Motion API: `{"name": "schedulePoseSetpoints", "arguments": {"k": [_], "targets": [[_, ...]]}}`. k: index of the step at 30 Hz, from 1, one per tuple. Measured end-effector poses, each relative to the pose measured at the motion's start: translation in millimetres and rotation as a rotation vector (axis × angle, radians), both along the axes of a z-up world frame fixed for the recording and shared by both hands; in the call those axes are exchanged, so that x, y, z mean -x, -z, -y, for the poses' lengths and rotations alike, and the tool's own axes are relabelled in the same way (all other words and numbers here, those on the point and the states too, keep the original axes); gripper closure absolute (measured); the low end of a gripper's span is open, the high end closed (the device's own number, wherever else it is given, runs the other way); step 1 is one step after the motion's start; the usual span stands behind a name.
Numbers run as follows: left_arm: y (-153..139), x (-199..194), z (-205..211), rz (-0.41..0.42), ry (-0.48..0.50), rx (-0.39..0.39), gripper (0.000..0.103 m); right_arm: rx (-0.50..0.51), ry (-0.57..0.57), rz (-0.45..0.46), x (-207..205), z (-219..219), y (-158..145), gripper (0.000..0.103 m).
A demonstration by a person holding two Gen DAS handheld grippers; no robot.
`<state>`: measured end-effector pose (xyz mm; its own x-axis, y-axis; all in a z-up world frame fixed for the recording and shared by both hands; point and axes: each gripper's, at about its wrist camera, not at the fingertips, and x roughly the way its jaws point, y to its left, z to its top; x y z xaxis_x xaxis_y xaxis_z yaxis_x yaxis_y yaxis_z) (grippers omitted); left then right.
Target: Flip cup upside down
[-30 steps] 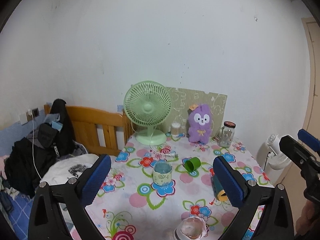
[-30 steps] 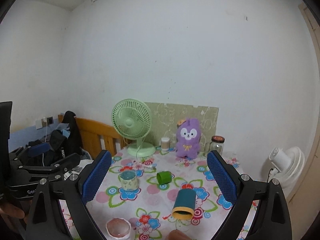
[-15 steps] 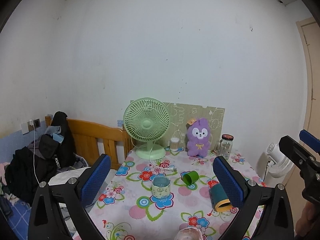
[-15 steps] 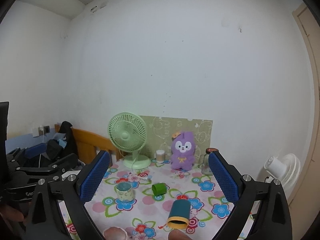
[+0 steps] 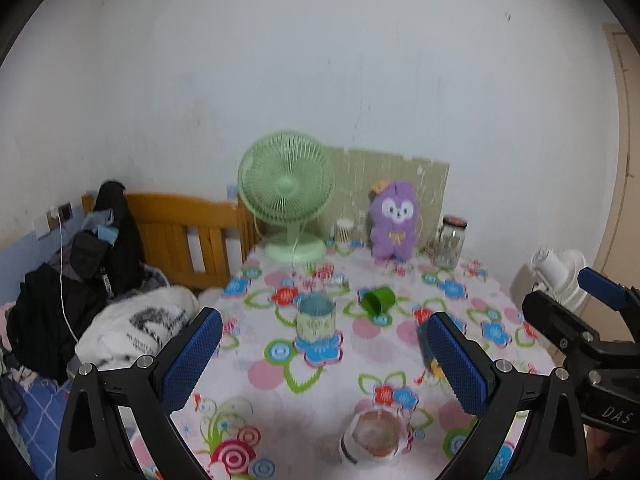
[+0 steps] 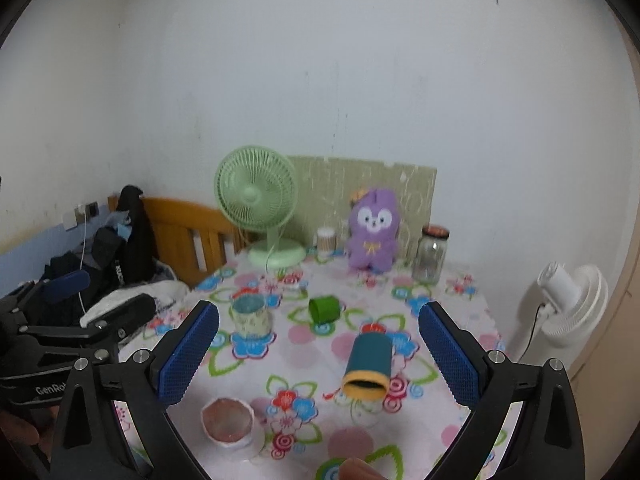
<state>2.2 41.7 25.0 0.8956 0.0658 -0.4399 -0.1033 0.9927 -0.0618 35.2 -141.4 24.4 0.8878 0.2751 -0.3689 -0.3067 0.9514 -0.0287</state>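
Several cups sit on the flowered tablecloth [image 6: 304,364]. A teal cup with a yellow rim [image 6: 367,364] lies on its side, mouth toward me. A small green cup [image 6: 324,309] lies on its side behind it; it also shows in the left wrist view [image 5: 378,299]. A pale patterned cup [image 5: 316,317] stands upright. A pink cup [image 6: 229,424] stands upright near the front edge. My left gripper [image 5: 320,364] is open and empty above the table. My right gripper [image 6: 318,358] is open and empty, the teal cup between its fingers in view but farther off.
A green desk fan [image 5: 286,196], a purple plush toy [image 5: 394,220], a glass jar [image 5: 450,242] and a small white container [image 5: 345,230] stand at the table's back. A wooden bed end [image 5: 188,232] with clothes is left. A white floor fan [image 6: 564,304] stands right.
Both cameras tilted up half a second ago and have now dropped back toward the table. Both grippers stay open. The cups have not moved.
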Motion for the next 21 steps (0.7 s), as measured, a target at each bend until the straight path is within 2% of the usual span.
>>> {"name": "schedulePoseSetpoints", "arguments": {"k": [3,11,21], "targets": [[7.2,-5.7,-3.3,-0.040,-0.004,0.015,0.000,0.007,0.005,-0.014,-2.6,-1.6,4.2,0.002],[1.8,-4.6,-6.5,-0.023,-0.015,0.008,0.000,0.009,0.017,-0.004,-6.0,-0.3,2.2,0.002],[4.1,-4.6,-7.7,-0.041,-0.013,0.004,0.000,0.009,0.015,-0.017,-6.2,-0.2,4.9,0.002]]}}
